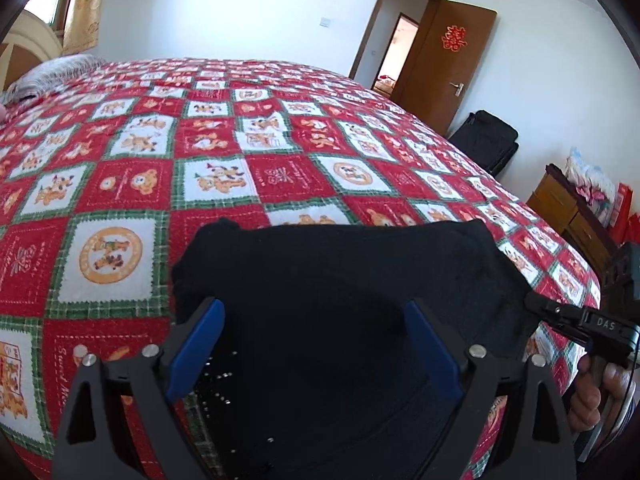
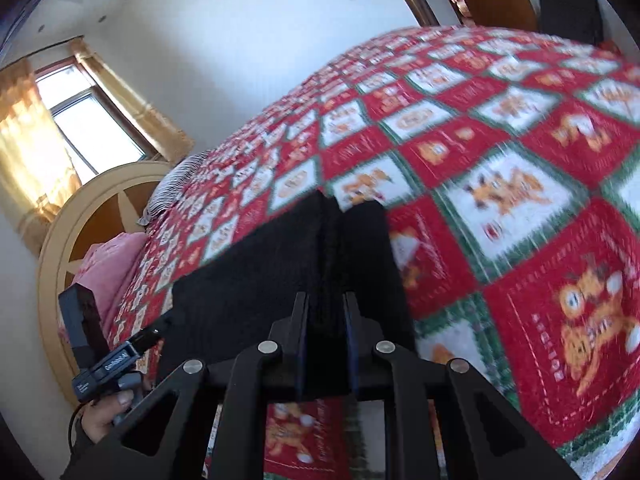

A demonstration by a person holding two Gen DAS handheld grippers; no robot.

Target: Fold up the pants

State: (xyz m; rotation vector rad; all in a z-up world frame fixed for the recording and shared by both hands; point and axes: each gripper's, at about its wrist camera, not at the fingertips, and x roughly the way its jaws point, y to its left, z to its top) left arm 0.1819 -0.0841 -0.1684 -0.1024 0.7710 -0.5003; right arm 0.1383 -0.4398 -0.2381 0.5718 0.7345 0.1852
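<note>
Item: black knit fabric pants [image 1: 344, 280], lying near the edge of a bed covered by a red, white and green checked quilt with bear motifs [image 1: 248, 148].

Left gripper [image 1: 316, 344]: blue-padded fingers spread wide, garment between them, nothing clamped.

Right gripper [image 2: 326, 320]: jaws closed on a raised fold of the pants, lifting that edge.

Progress: garment appears bunched short, likely partly folded; exact fold count cannot be told. Remaining, by judgement: carry the held edge across, lay it flat, release.

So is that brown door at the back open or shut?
Open. In the left wrist view the brown door is swung inward against the white wall, and you can see through the doorway into a lit space beyond.
</note>
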